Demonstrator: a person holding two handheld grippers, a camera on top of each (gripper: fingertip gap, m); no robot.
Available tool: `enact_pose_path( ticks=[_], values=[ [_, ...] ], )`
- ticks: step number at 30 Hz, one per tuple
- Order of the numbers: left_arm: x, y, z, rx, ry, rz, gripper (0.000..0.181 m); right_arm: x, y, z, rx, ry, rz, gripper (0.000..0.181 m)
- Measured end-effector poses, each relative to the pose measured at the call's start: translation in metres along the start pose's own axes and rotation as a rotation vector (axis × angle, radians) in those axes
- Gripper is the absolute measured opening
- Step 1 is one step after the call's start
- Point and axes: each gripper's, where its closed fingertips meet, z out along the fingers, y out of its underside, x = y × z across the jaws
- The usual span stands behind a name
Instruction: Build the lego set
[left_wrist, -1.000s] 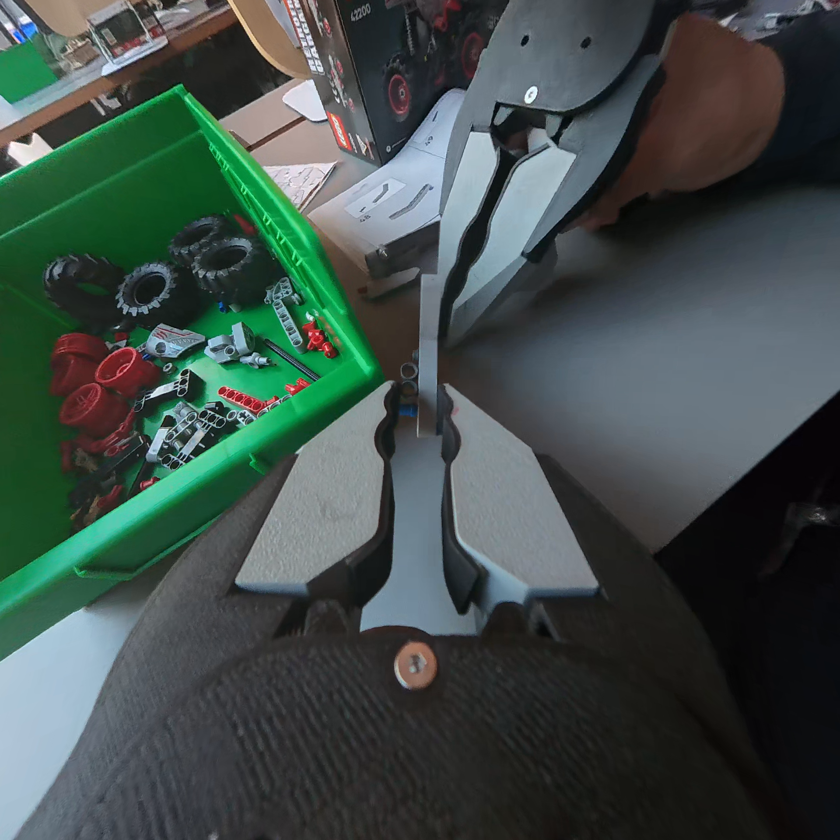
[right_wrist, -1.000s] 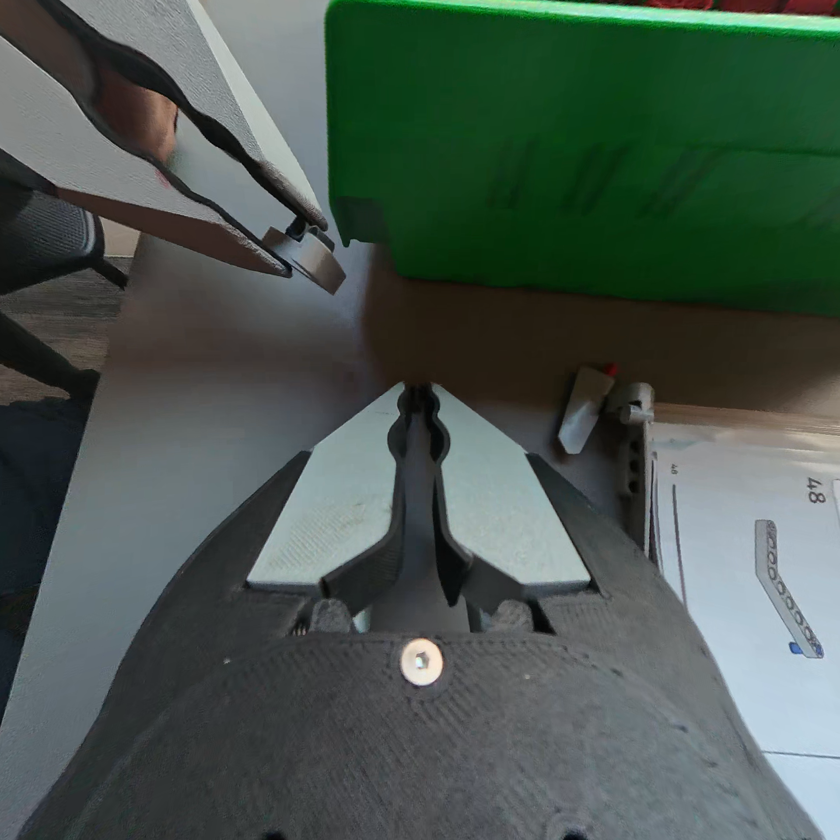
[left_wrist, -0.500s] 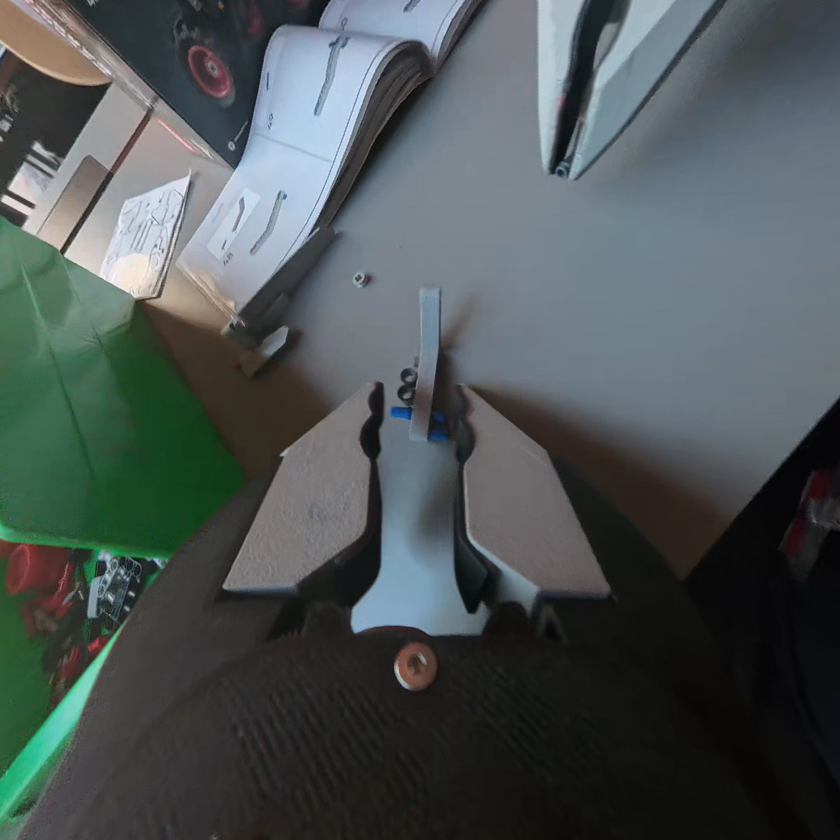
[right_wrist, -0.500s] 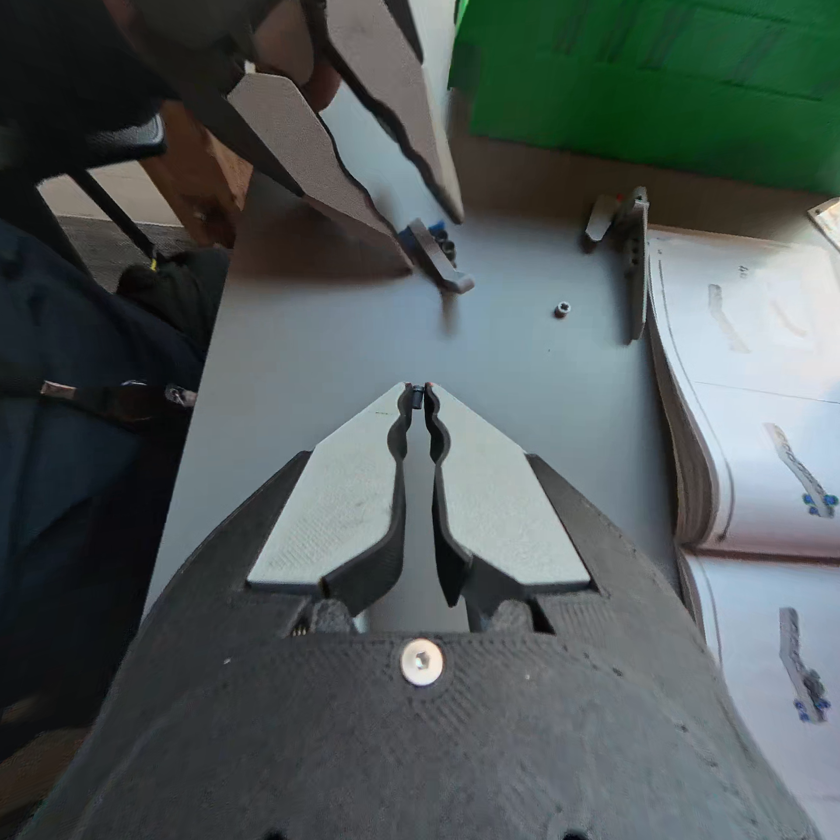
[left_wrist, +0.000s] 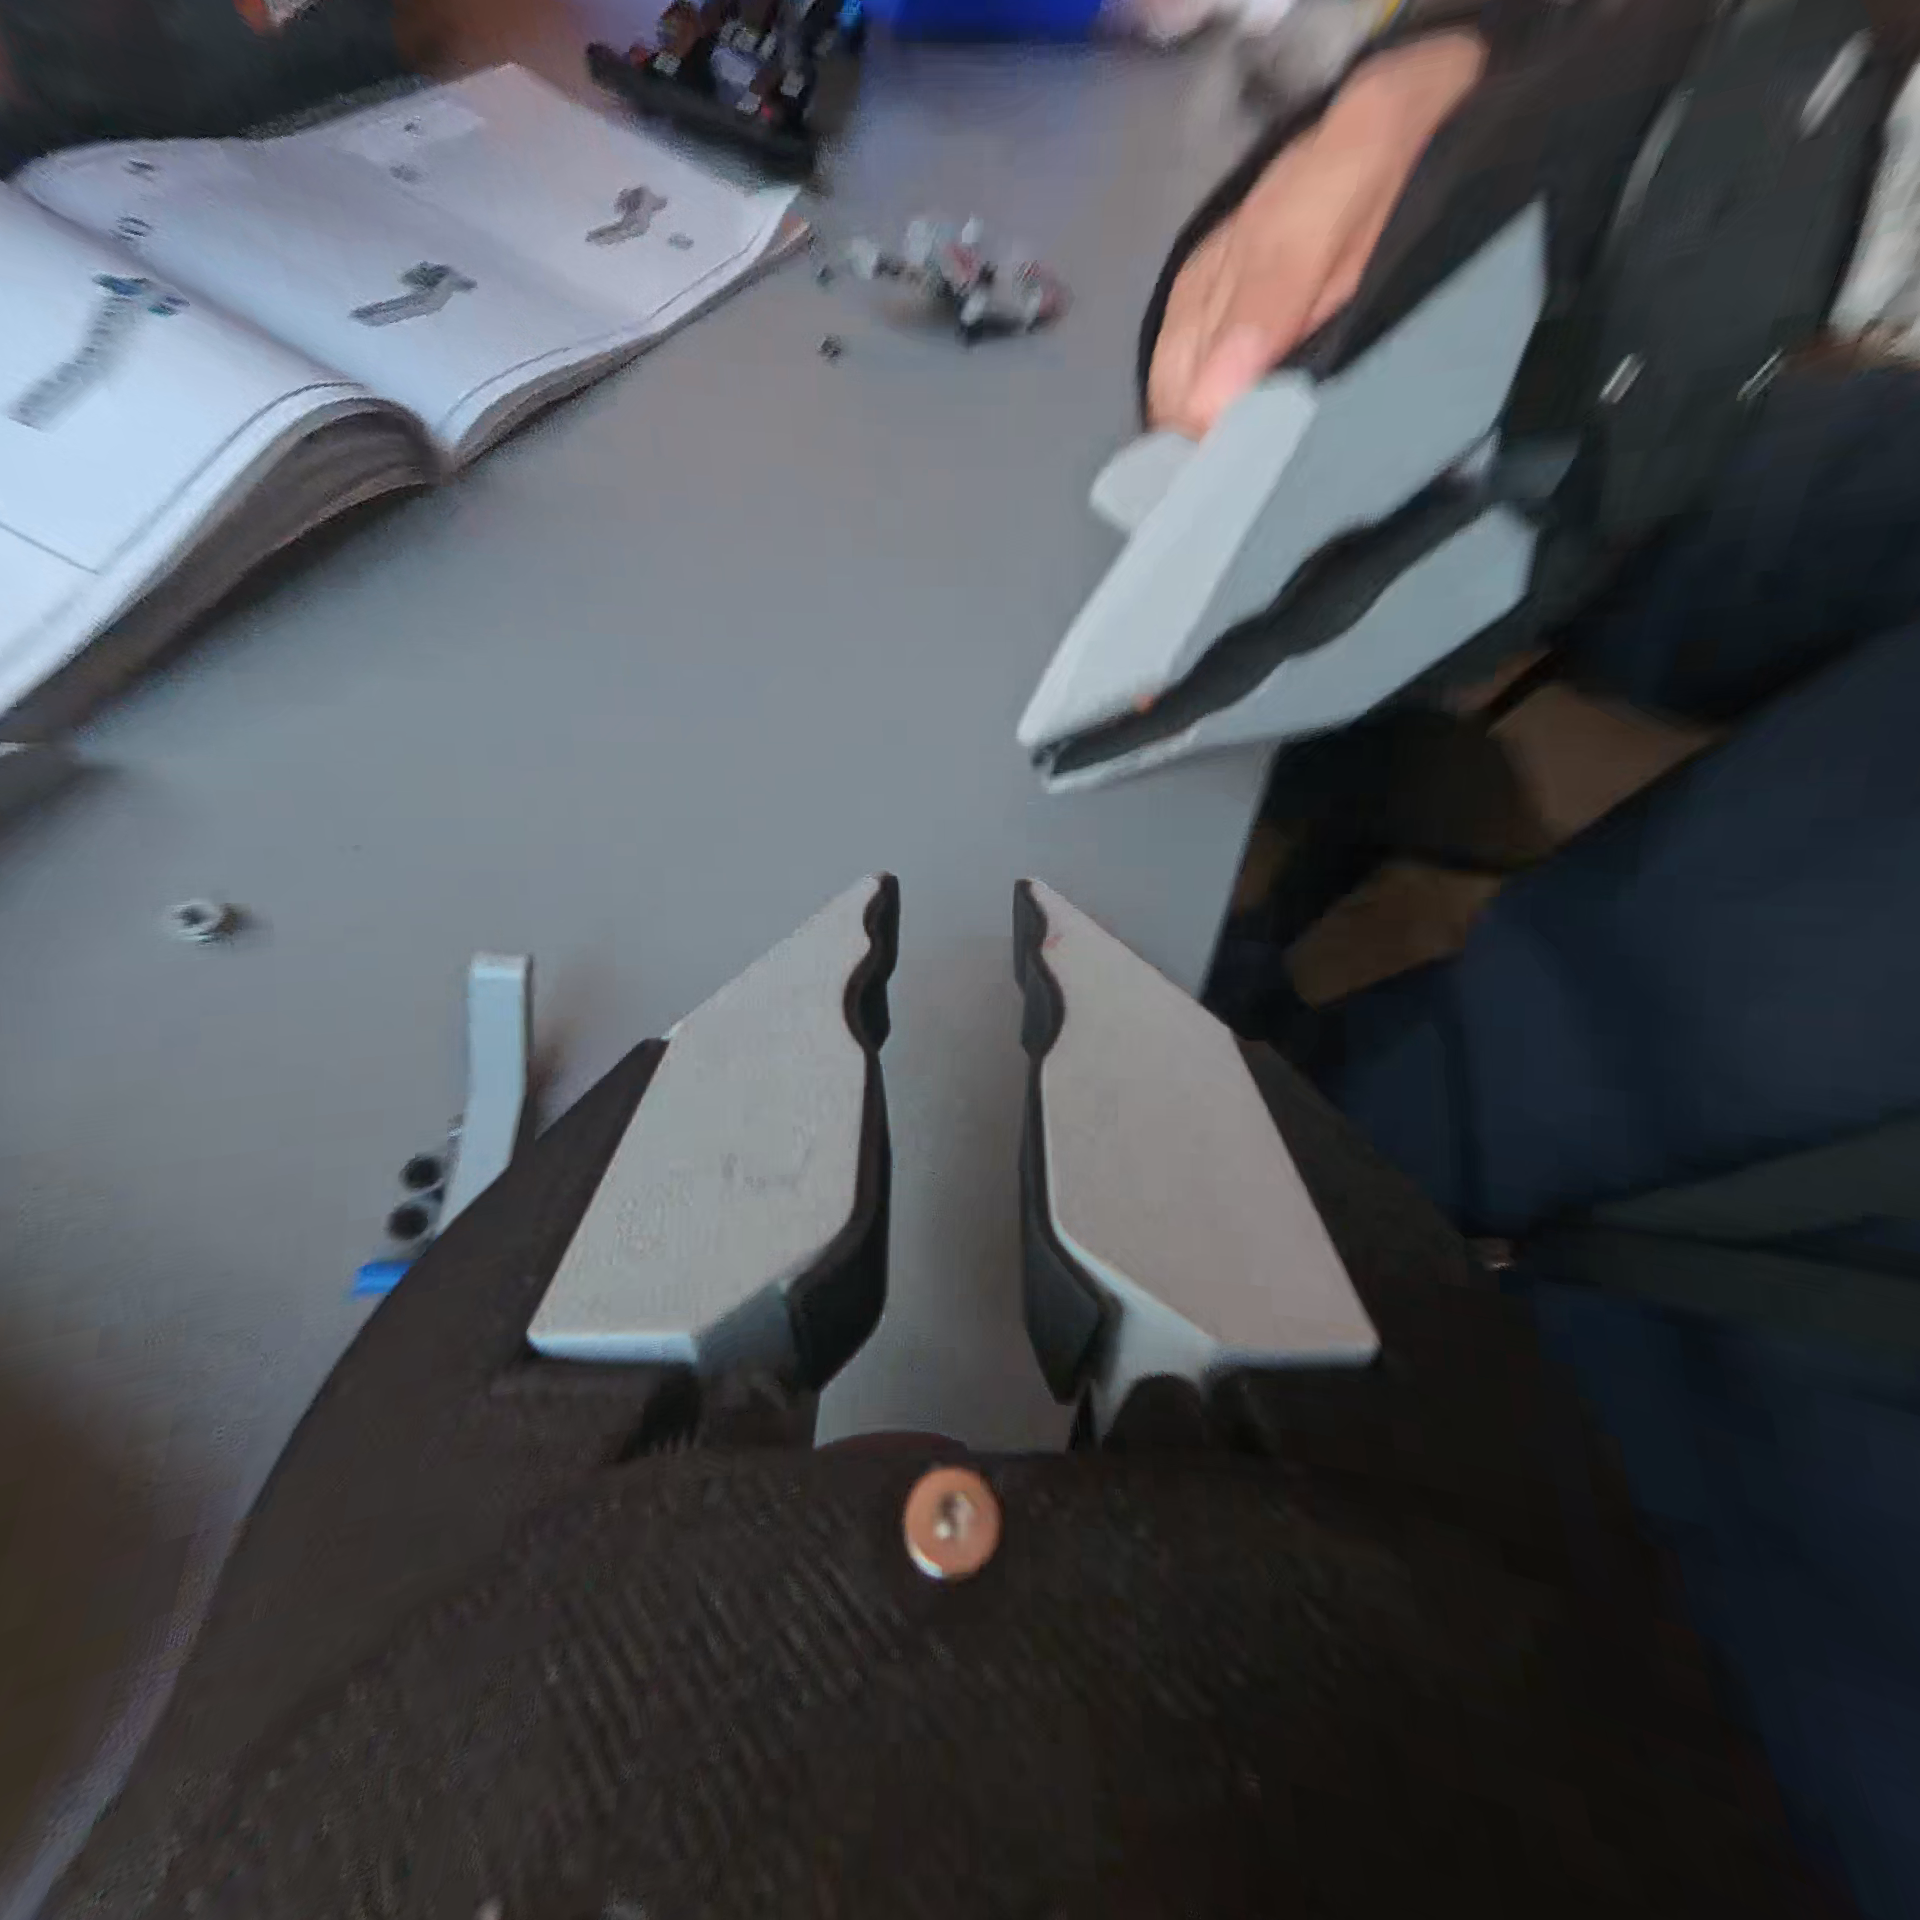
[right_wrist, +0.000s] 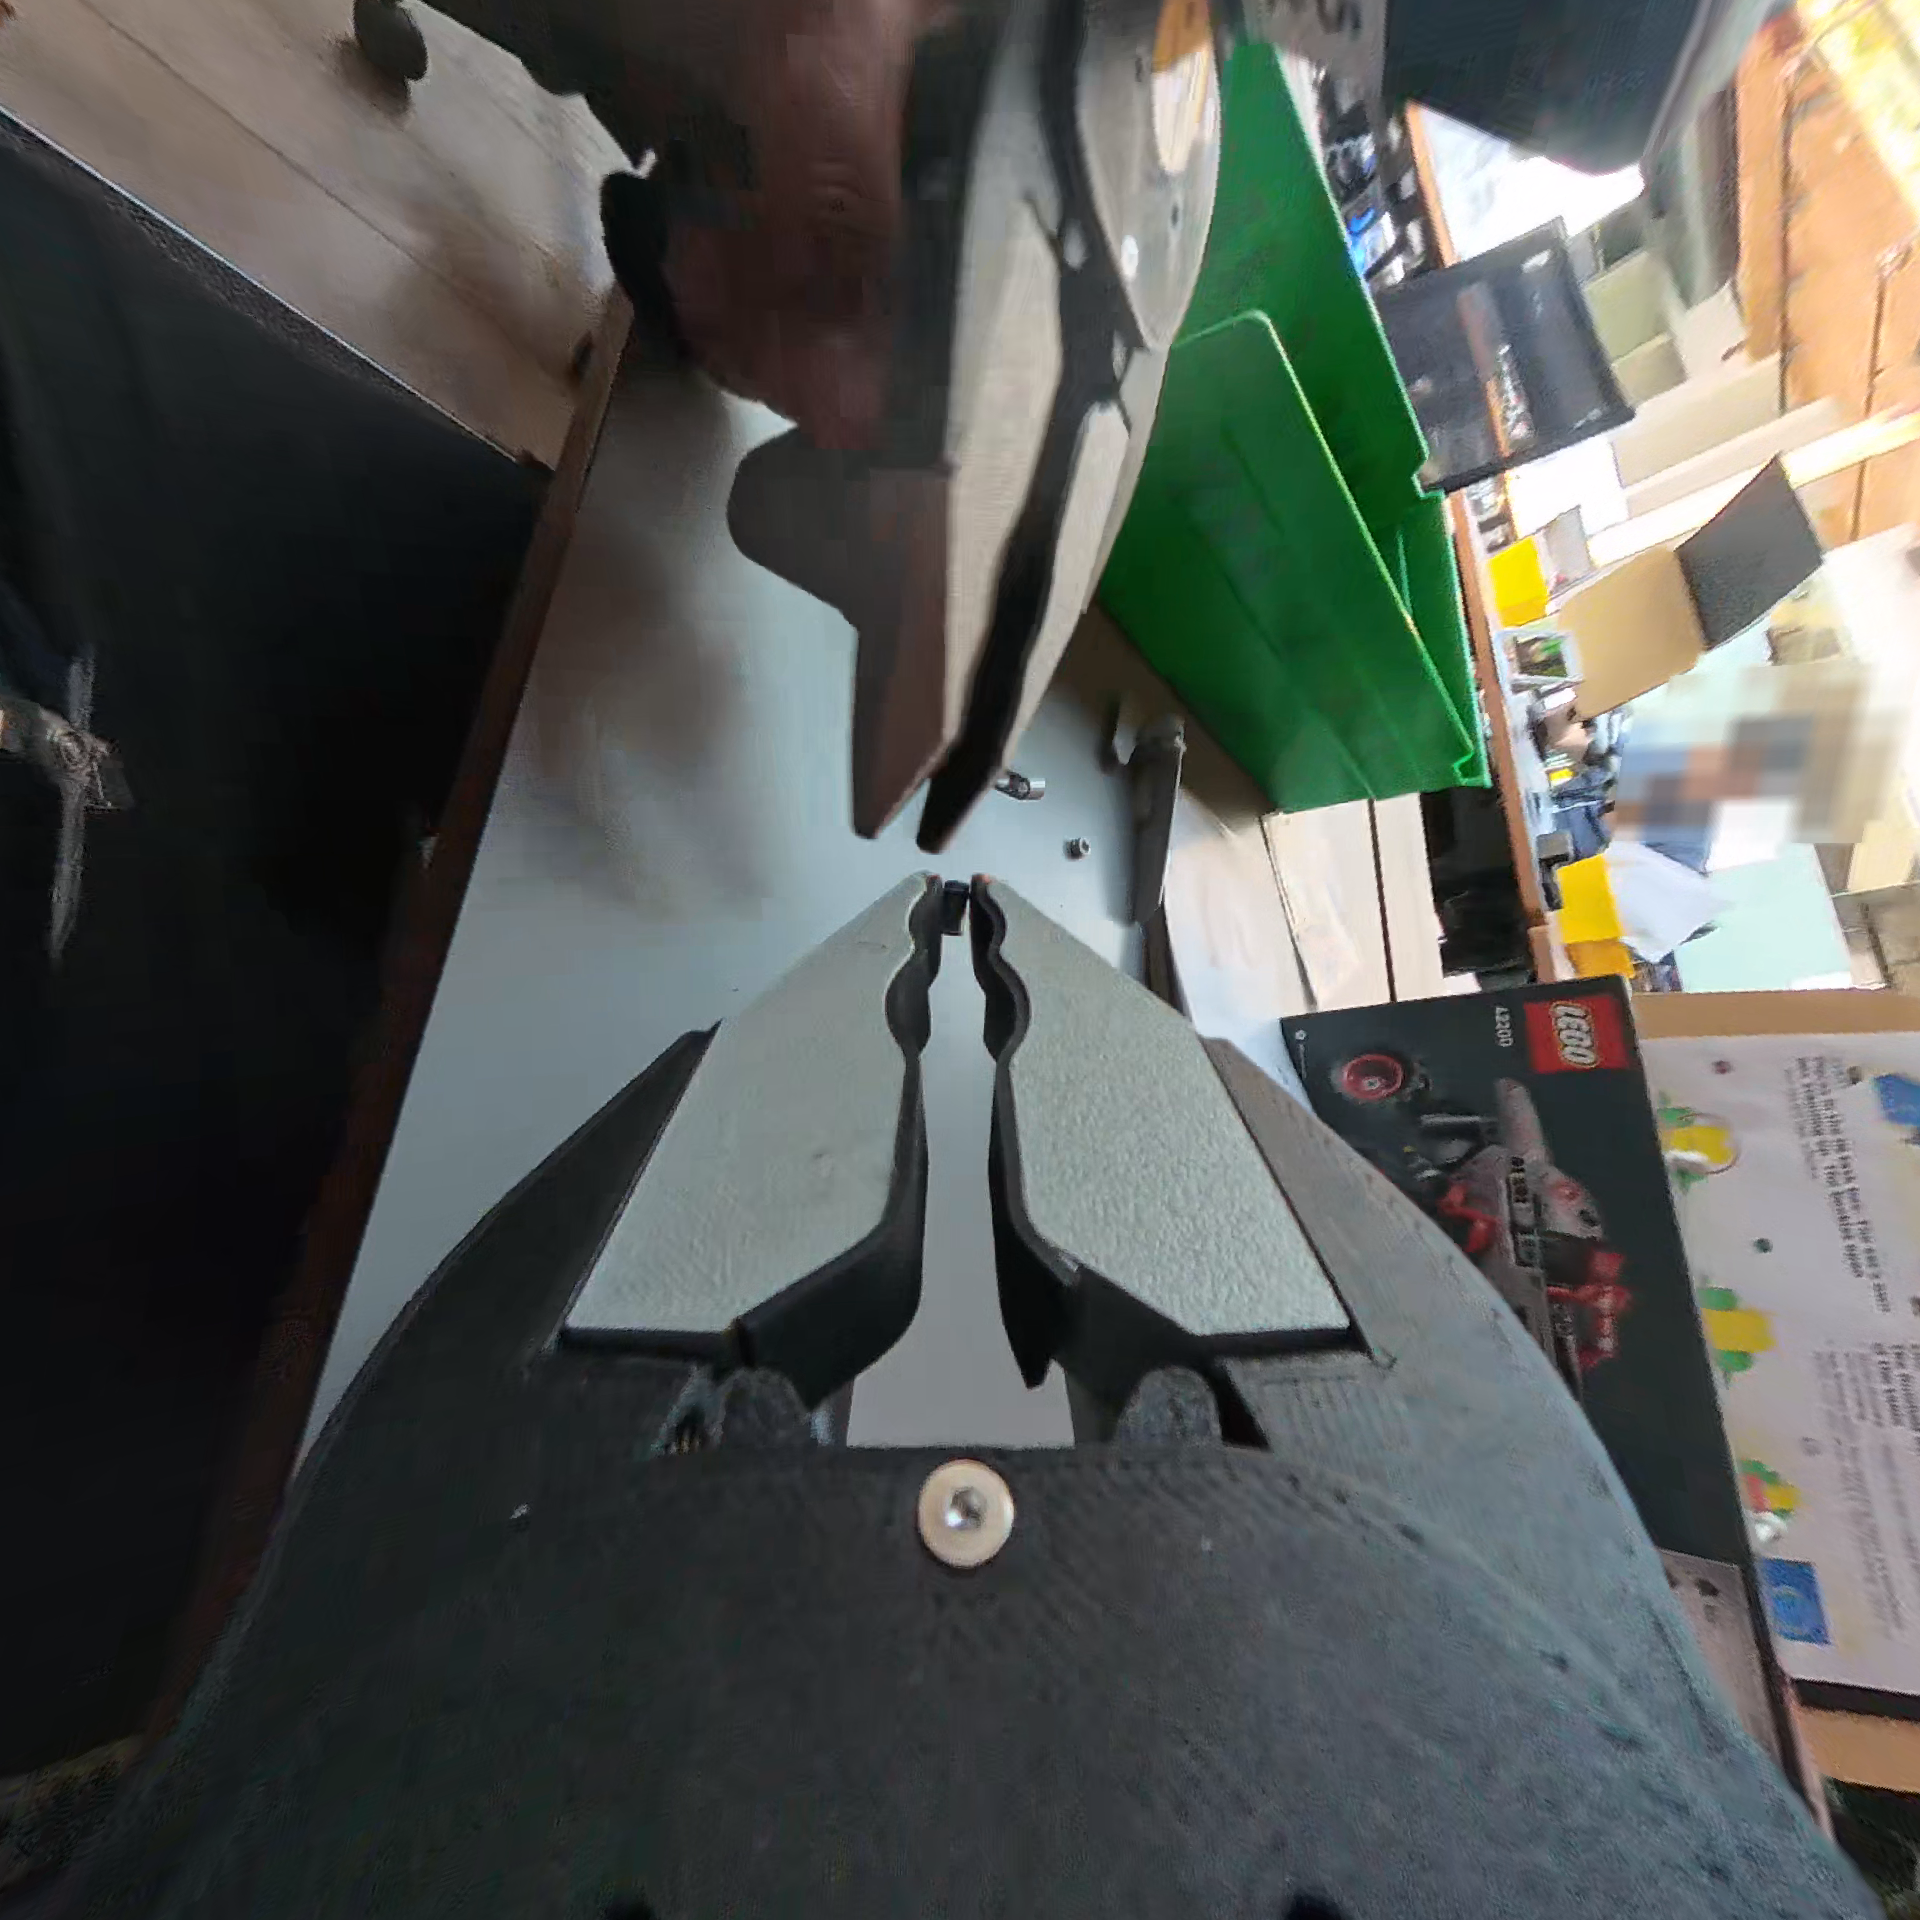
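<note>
Beam (left_wrist: 497, 1060) now outside opened left gripper (left_wrist: 954, 904).

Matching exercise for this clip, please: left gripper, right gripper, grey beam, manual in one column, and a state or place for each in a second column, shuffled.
Things:
1. left gripper
2. right gripper
3. grey beam
4. manual

States or places:
A. lies open on the table, far left in the left wrist view
B. shut on a small black piece
C. open, nothing between its fingers
D. on the table just left of the left gripper's fingers, with black pins and a blue one on it

Pairs: 1-C, 2-B, 3-D, 4-A
</note>
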Motion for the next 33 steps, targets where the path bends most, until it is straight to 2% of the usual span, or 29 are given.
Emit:
enact_pose_path(
  ticks=[1,5,7,14,20,27,30,33],
  values=[
    [0.004,-0.008,-0.002,0.048,0.074,-0.062,0.016,-0.001,-0.003,-0.001,0.007,0.008,-0.014,0.002],
    [0.021,-0.019,-0.001,0.092,0.284,-0.198,0.020,-0.001,-0.009,-0.002,0.031,0.046,-0.053,0.002],
    [0.026,-0.022,-0.001,0.110,0.345,-0.229,0.014,0.001,-0.008,0.000,0.025,0.056,-0.062,0.002],
    [0.023,-0.025,-0.004,0.132,0.417,-0.279,0.005,0.001,-0.011,-0.003,0.050,0.059,-0.083,0.002],
    [0.019,-0.025,-0.003,0.127,0.387,-0.232,0.001,0.002,-0.009,-0.001,0.057,0.058,-0.068,0.004],
    [0.008,-0.034,-0.007,0.203,0.311,-0.175,0.001,0.019,-0.006,-0.010,0.201,-0.078,0.294,0.004],
    [0.008,-0.042,-0.014,0.270,0.296,-0.130,0.001,0.018,-0.007,-0.015,0.274,-0.228,0.494,0.007],
    [0.012,-0.050,-0.018,0.337,0.255,-0.037,0.001,0.023,-0.002,-0.009,0.300,-0.354,0.779,0.007]
  ],
)
